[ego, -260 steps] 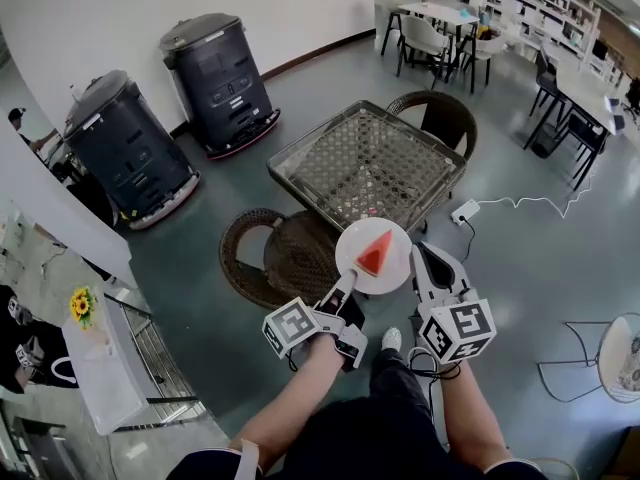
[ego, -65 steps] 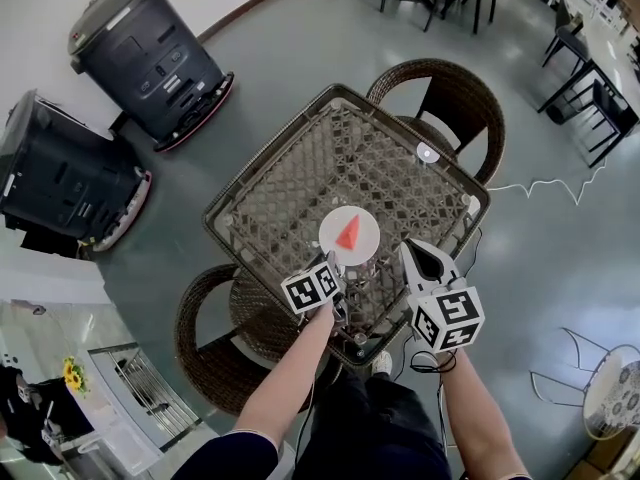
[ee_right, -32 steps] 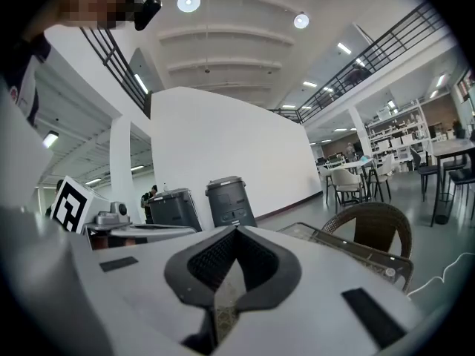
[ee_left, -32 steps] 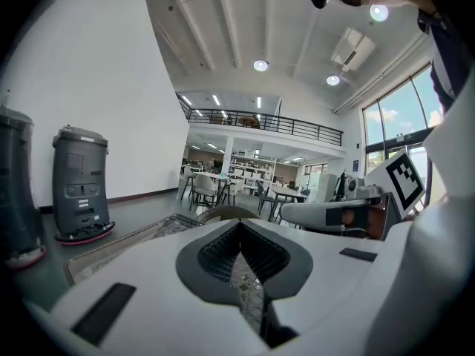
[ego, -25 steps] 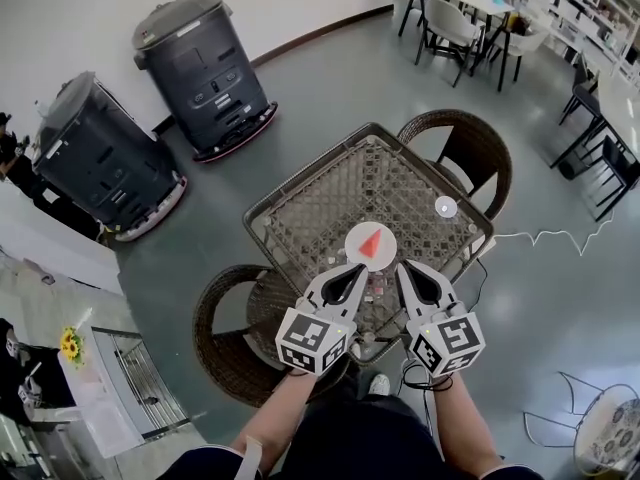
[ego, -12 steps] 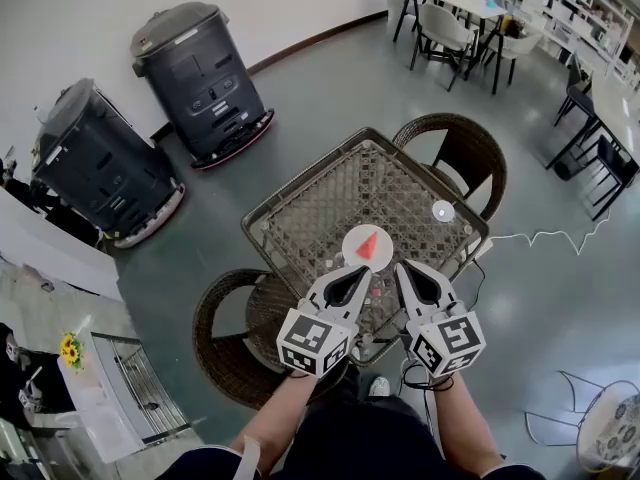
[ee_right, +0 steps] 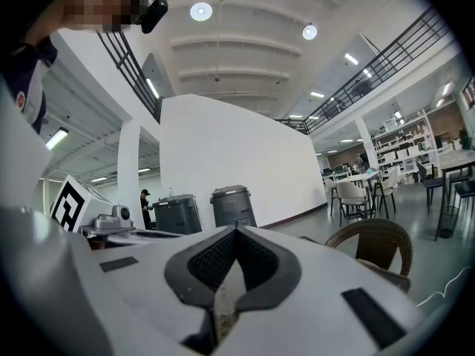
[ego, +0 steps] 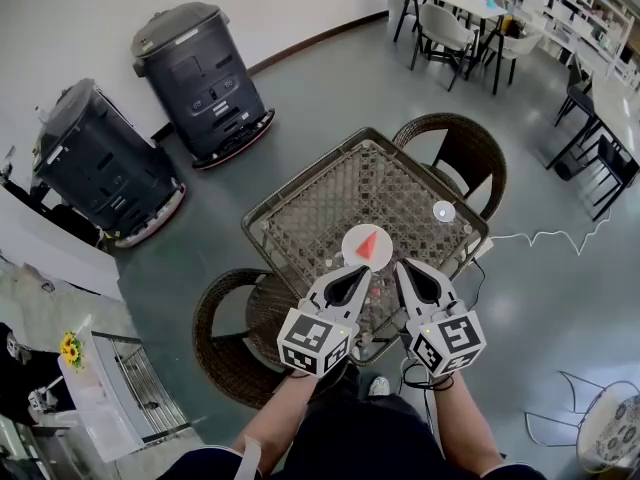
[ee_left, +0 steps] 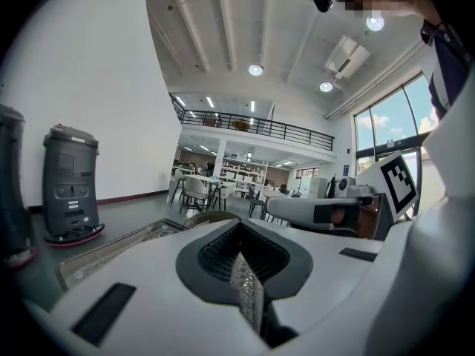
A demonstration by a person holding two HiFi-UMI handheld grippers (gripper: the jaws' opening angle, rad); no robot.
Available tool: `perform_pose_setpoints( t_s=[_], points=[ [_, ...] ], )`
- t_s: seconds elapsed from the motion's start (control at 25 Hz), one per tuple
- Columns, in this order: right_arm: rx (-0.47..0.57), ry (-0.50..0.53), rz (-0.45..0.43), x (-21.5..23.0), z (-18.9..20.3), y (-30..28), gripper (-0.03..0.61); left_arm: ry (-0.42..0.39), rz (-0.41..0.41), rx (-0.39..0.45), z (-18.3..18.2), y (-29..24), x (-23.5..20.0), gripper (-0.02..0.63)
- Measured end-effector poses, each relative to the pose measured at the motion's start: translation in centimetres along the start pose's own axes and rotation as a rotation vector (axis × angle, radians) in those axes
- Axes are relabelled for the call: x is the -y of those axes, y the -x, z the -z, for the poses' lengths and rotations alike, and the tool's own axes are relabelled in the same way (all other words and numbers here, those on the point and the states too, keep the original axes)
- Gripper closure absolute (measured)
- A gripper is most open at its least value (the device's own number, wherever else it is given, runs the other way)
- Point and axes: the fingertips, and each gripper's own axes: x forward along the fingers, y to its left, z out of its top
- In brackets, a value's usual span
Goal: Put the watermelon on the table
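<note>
Far left on the grey floor: two dark bins (ego: 95,163) side by side near the white wall. Nearer in, a round wicker chair (ego: 240,323) tucked at the near-left corner of the worktop (ego: 320,203), a square wicker-pattern top seen from above. Left tool (ego: 352,280) held low over the worktop's near edge, jaws pressed together, nothing between them; its own view (ee_left: 241,265) shows the same closed seam, with the worktop edge and one bin beyond. Just past the tool tips, about midway between them, a white plate (ego: 368,246) sits flat on the worktop, near its front edge. The watermelon (ego: 370,244), a red wedge, lies on that plate, point away from the person. Right tool (ego: 412,278) beside the left one, tips just short of the plate, jaws likewise closed and empty; its own view (ee_right: 230,273) confirms. Further right, a small white disc (ego: 444,210) on the worktop, a second wicker chair (ego: 455,148) at the far-right corner, and a white cable (ego: 540,236) on the floor.
</note>
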Motion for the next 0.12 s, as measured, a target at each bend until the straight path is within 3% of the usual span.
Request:
perform_pose_setpoints(
  t_s=[0.12],
  points=[
    [0.0,-0.001,0.0,0.13,0.14,0.17,0.575,0.003,0.0,-0.002,0.16,-0.09,0.19,0.607]
  ],
)
